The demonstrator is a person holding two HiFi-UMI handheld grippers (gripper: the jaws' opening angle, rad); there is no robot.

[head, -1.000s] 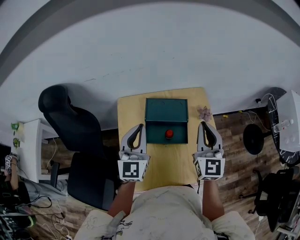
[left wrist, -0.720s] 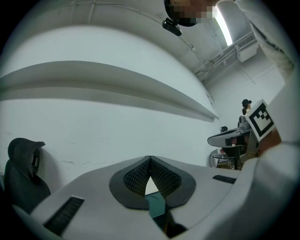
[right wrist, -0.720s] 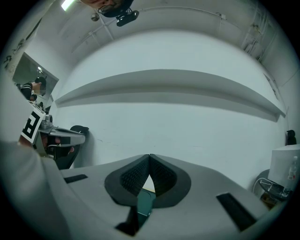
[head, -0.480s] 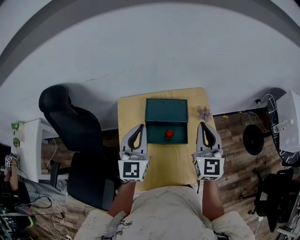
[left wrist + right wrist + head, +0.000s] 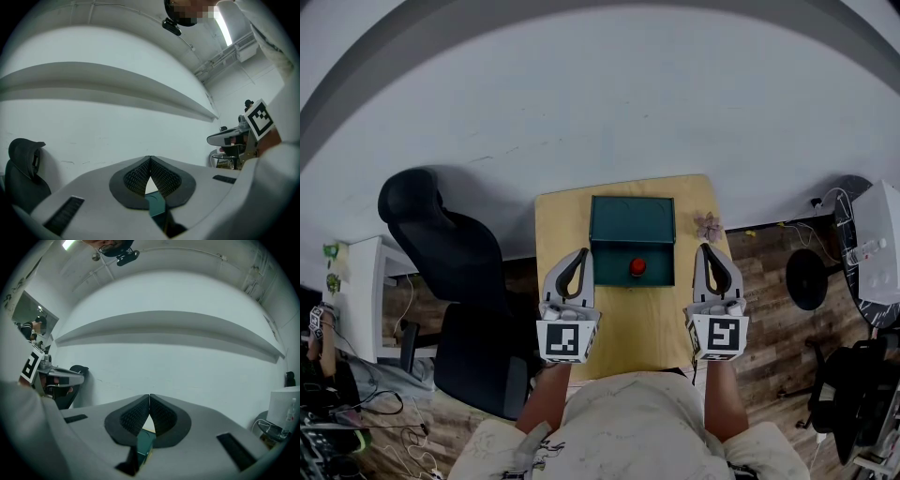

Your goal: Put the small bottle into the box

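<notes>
A dark green box (image 5: 633, 220) stands open at the middle of the small wooden table (image 5: 558, 225). A small red-topped thing, likely the small bottle (image 5: 637, 267), sits in the box's near half. My left gripper (image 5: 580, 253) hovers just left of the box, its jaws shut with nothing between them. My right gripper (image 5: 709, 249) hovers to the box's right, also shut and holding nothing. In the left gripper view the tips (image 5: 150, 158) meet, with a sliver of the green box (image 5: 154, 204) below them. The right gripper view shows the same closed tips (image 5: 149, 396) and box (image 5: 144, 444).
A small pinkish flower-like object (image 5: 709, 226) lies on the table right of the box. A black office chair (image 5: 441, 244) stands to the table's left. At the right are a black stool (image 5: 806, 278) and a white cabinet (image 5: 881, 248). A white wall lies beyond.
</notes>
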